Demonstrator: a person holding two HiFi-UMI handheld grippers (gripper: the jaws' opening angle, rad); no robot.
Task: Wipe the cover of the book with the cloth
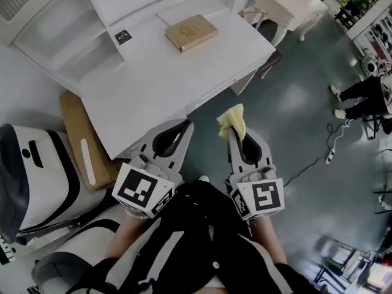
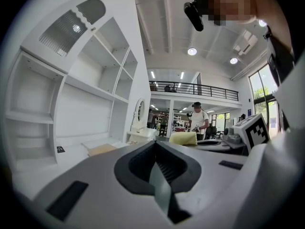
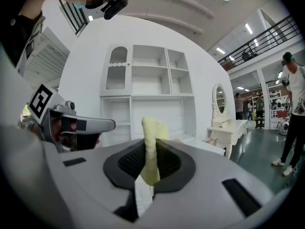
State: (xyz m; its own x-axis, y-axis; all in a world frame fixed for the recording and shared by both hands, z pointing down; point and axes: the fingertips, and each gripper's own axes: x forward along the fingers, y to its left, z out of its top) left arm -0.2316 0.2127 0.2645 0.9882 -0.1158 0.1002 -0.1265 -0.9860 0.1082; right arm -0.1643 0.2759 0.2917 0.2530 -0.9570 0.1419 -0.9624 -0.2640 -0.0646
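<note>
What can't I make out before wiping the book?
- book, cover print or dirt: too small in head view, edge-on in left gripper view.
- cloth, full spread: bunched in the right gripper, both views.
- black label on the desk: too small to read, head view.

This is a large hall staged like a furniture showroom or test lab. Ahead of the left claw (image 2: 155,144), a high ceiling with round lamps (image 2: 192,51) and a railed balcony (image 2: 190,87) span the room. Ahead of the right claw (image 3: 148,149) stands a white shelf unit (image 3: 147,85), to its right a dressing table (image 3: 228,128) with an oval mirror, and a cable (image 1: 318,155) trails over the bare grey floor (image 1: 294,103).
</note>
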